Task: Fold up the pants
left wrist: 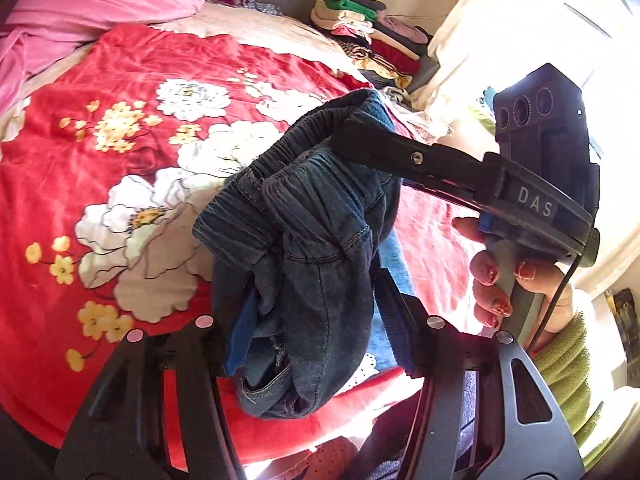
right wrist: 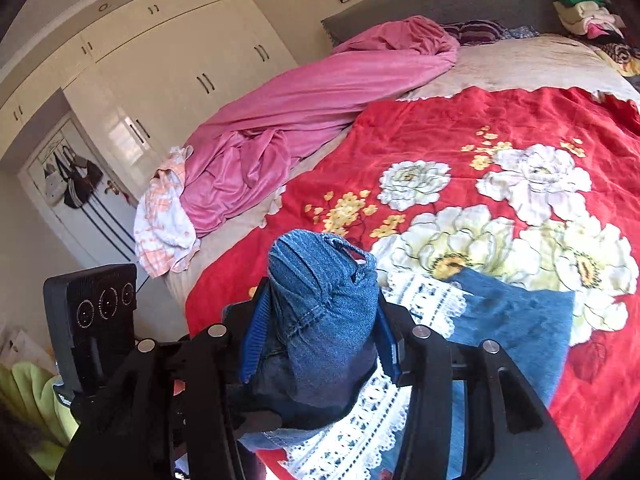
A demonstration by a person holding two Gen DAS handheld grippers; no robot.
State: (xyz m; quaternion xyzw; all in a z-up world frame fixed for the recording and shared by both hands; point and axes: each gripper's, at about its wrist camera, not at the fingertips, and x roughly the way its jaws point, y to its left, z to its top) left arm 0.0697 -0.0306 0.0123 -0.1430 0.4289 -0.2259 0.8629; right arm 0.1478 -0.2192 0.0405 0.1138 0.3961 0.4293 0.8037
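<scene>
The pants are blue denim with an elastic waistband and white lace trim. In the left wrist view my left gripper (left wrist: 308,292) is shut on a bunched part of the pants (left wrist: 312,240) near the waistband, held above the bed. The right gripper's finger (left wrist: 400,156) reaches in from the right and clamps the waistband too. In the right wrist view my right gripper (right wrist: 320,336) is shut on a bundle of the denim (right wrist: 324,304). The rest of the pants (right wrist: 516,320) with lace (right wrist: 360,432) lies on the red floral blanket (right wrist: 500,128).
A crumpled pink sheet (right wrist: 320,96) and a white-orange cloth (right wrist: 164,216) lie at the bed's left side. A stack of folded clothes (left wrist: 372,36) stands at the head of the bed. White wardrobes (right wrist: 168,64) line the wall. A bright curtain (left wrist: 520,40) hangs at the right.
</scene>
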